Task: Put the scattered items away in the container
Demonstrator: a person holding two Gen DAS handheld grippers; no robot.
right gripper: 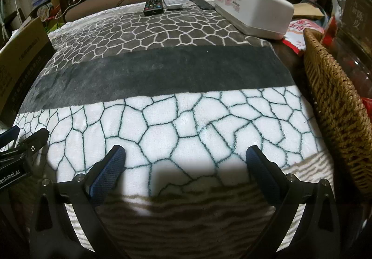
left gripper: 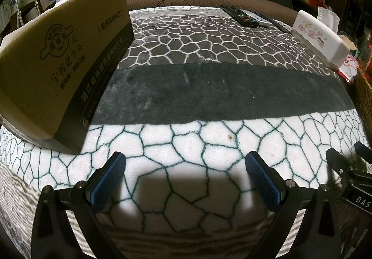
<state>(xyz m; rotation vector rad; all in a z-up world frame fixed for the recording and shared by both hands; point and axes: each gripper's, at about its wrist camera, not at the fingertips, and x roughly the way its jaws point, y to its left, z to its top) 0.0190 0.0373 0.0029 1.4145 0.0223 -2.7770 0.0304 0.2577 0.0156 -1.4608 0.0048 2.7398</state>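
From the left camera, the left tool [left gripper: 186, 166] hangs low over the white part of the blanket [left gripper: 209, 142] on the desk. Its two blue fingers [left gripper: 109, 177] are spread wide and hold nothing. A brown cardboard box [left gripper: 58, 68] sits close by on its left. Far ahead and to the right, near the back edge, lies a black remote [left gripper: 240, 15], with its long side pointing away from the tool.

From the right camera, the right tool [right gripper: 186, 161] is also spread wide and empty. The black remote [right gripper: 153, 5] lies far ahead, a bit to the left, next to a grey remote [right gripper: 172, 3] and a white tissue box [right gripper: 253, 12]. A woven basket [right gripper: 334, 100] stands on the right. I think both tools have a long reach to the remotes, and neither looks clearly nearer.
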